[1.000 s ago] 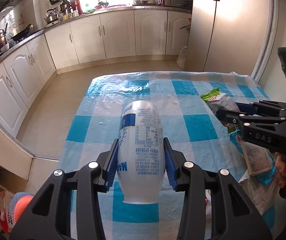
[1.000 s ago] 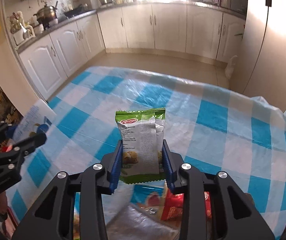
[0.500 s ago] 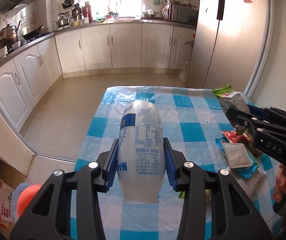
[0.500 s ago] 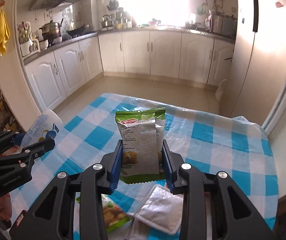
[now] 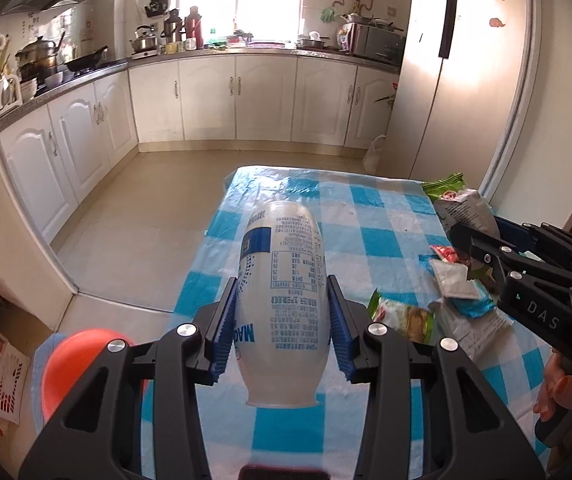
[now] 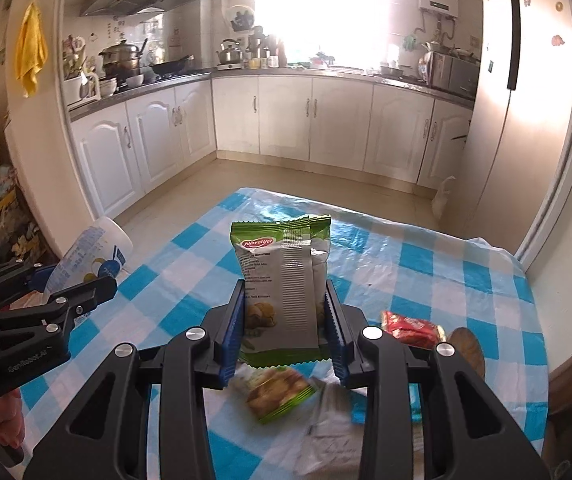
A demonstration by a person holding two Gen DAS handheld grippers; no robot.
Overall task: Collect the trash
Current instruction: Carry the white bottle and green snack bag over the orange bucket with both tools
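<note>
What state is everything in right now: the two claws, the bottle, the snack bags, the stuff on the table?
Left gripper: shut on the bottle.
Bottle: held off the table, uncapped, mouth toward the camera.
Right gripper: shut on the green bag.
Green bag: held upright, off the table.
Red wrapper: lying on the tablecloth.
Small green packet: lying flat.

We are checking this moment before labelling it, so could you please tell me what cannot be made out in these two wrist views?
- Bottle mouth: left wrist view, hidden between the left gripper arms.
- Orange-rimmed bin: left wrist view, inside hidden by the gripper arm.
- Biscuit packet: right wrist view, blurred, print unreadable.
- Red wrapper: right wrist view, partly behind the right gripper, which grips the green snack bag.
</note>
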